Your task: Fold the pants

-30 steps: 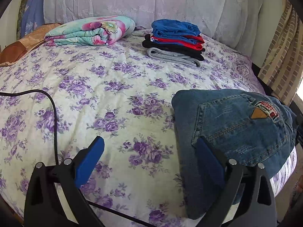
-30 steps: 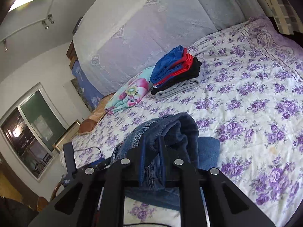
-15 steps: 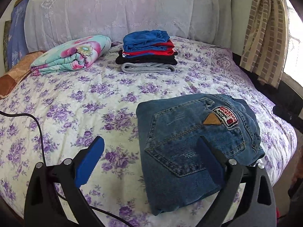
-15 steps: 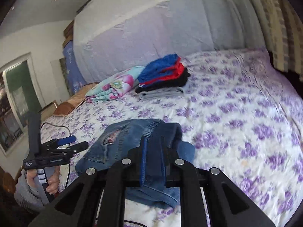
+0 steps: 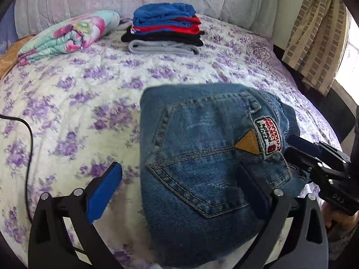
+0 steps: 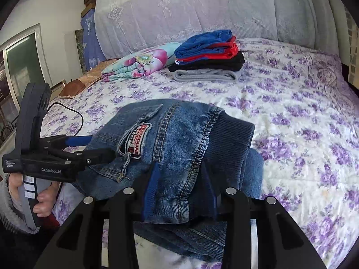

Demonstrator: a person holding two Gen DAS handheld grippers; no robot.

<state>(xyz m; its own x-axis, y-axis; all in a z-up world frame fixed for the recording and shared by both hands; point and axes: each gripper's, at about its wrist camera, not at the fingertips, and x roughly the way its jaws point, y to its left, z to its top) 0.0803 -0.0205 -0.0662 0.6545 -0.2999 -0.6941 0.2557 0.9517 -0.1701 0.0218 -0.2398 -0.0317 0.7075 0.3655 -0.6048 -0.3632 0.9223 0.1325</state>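
Folded blue jeans (image 5: 202, 168) with a back pocket and a sewn patch lie on the flowered bedspread (image 5: 78, 103). My left gripper (image 5: 179, 190) is open and wide. Its right finger is over the denim and its left finger over the sheet. In the right wrist view it shows at the jeans' left edge as the left gripper (image 6: 94, 148). My right gripper (image 6: 180, 186) has its jaws opening, with the ribbed waistband of the jeans (image 6: 179, 139) lying loose between the pads. From the left wrist view the right gripper (image 5: 289, 145) sits at the jeans' right edge.
A stack of folded clothes (image 5: 163, 31) and a folded floral quilt (image 5: 67, 35) sit at the head of the bed. A black cable (image 5: 27, 145) runs over the left of the sheet. A checked curtain (image 5: 314, 33) hangs past the bed's right edge.
The jeans came down from hanging in the right gripper to lying on the bed. The right jaws have spread apart. The left gripper has moved over the jeans.
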